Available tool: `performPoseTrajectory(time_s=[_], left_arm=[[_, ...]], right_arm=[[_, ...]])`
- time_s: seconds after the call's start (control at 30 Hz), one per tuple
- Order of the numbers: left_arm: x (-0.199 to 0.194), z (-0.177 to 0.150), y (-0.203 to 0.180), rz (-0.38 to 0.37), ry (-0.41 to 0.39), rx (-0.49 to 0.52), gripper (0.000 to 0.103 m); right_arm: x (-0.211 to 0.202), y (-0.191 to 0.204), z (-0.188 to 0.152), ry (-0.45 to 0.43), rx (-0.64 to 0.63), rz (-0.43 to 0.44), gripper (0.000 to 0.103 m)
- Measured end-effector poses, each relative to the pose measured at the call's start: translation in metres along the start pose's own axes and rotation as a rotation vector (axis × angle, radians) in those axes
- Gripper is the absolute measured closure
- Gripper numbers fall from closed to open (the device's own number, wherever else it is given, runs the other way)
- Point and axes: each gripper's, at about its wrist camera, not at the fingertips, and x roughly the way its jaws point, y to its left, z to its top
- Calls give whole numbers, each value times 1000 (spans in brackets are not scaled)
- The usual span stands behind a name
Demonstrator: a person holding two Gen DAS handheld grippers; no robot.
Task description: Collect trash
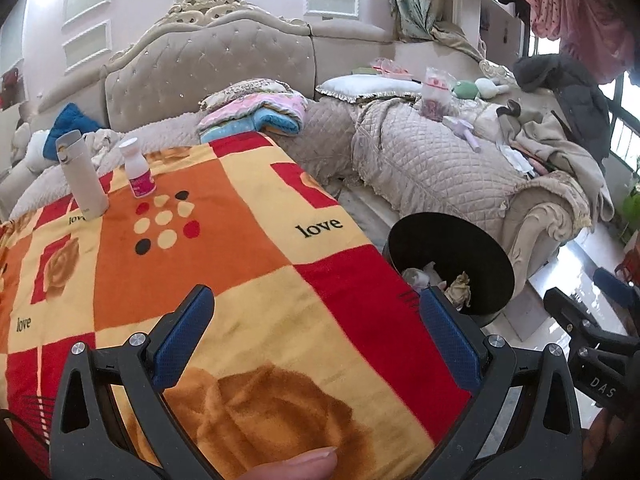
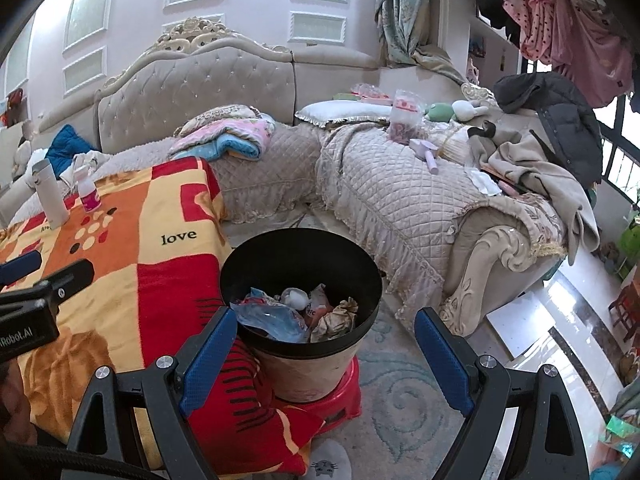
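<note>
Left wrist view: the left gripper [image 1: 316, 344], jaws spread and empty, hangs over an orange, red and yellow blanket [image 1: 224, 264]. A white cylindrical flask [image 1: 82, 176] and a white bottle with pink label [image 1: 138, 170] stand upright on it. At right, a black-rimmed round waste bin [image 1: 496, 264] holds crumpled paper [image 1: 460, 286].

Right wrist view: the right gripper [image 2: 326, 354], jaws spread and empty, frames the bin [image 2: 300, 240], which stands on a red plastic stool [image 2: 336, 404] and contains a crumpled brown paper [image 2: 336, 320], a blue-clear plastic wrapper [image 2: 272, 320] and white scraps.

Ahead of you the blanket [image 1: 248, 264] lies bare and flat, with only the white flask [image 1: 82, 176] and the pink-labelled bottle [image 1: 138, 170] standing near its far left corner. At its right edge the trash bin [image 2: 300, 248] opens upward, its mouth unobstructed and partly filled.
</note>
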Motion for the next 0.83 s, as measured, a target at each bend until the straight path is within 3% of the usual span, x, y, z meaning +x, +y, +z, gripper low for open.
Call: performPoseTrajectory(time_s=[0.83], left_arm=[[-5,0,5,0,-24,-17,1]], right_arm=[[1,5,0,-12,-23,15,14]])
